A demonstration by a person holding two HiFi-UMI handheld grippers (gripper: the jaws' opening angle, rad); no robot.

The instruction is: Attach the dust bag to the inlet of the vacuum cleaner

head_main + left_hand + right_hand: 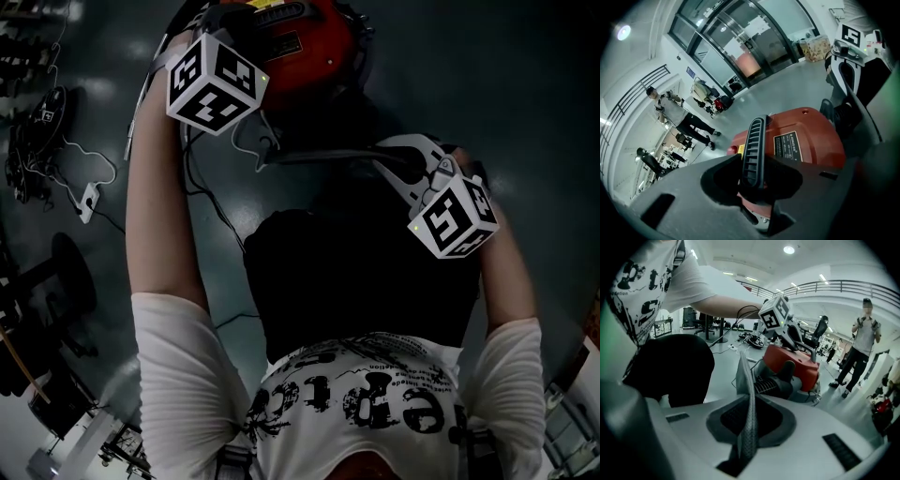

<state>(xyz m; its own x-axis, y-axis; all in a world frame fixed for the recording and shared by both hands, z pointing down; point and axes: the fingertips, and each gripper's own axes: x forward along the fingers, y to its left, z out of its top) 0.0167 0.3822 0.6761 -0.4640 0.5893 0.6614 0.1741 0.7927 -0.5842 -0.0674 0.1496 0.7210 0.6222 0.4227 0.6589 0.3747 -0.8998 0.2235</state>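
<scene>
Grey floor [525, 84] spreads beneath both grippers. A black cloth bulk [366, 272] lies close under the right gripper [747, 432] and against the person's printed white shirt [375, 403]. I cannot tell whether it is the main body of the dust bag.

The red vacuum cleaner [806, 140] stands directly in front of the left gripper [753, 187] and further ahead of the right one. The left gripper's jaws stand fairly wide and are closed on the cleaner's black ribbed handle [752, 145]. The handle rises upright between them with a pad against each side.

The right gripper's jaws are nearly together. They pinch a thin edge of grey woven fabric, the dust bag [746, 394], which stands up out of them as a narrow fold. That edge is apart from the cleaner, short of the black ribbed part [766, 384] on the cleaner's near side.

The left gripper's marker cube [774, 314] sits just above the red body. Off to the left gripper's left, a small white power strip [87, 200] lies on the floor.
</scene>
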